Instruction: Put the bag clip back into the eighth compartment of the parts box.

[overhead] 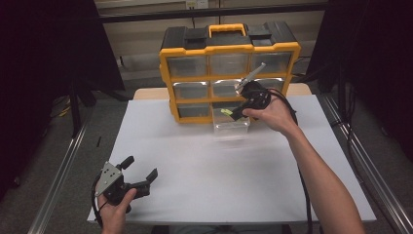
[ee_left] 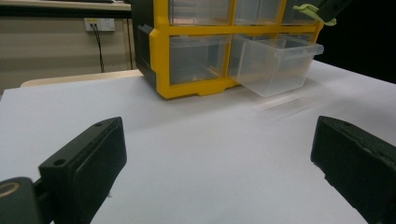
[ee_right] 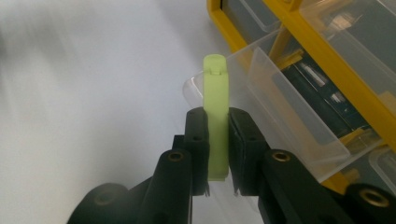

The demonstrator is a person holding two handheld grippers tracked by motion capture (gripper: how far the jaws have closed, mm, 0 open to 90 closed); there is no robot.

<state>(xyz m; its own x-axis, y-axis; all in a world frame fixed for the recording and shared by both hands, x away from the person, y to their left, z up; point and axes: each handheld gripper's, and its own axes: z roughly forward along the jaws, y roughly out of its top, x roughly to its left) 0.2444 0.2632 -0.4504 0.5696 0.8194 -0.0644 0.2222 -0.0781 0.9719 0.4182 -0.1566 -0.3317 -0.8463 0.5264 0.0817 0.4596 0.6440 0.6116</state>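
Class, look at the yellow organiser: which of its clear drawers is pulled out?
The bottom-row middle drawer of the organiser: it juts out over the table; the others sit flush.

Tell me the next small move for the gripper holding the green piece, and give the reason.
Probably ease the right gripper on over the pulled-out clear drawer and lower the green piece in. The jaws are clamped on it right at the drawer's open rim, and the drawer looks empty and ready.
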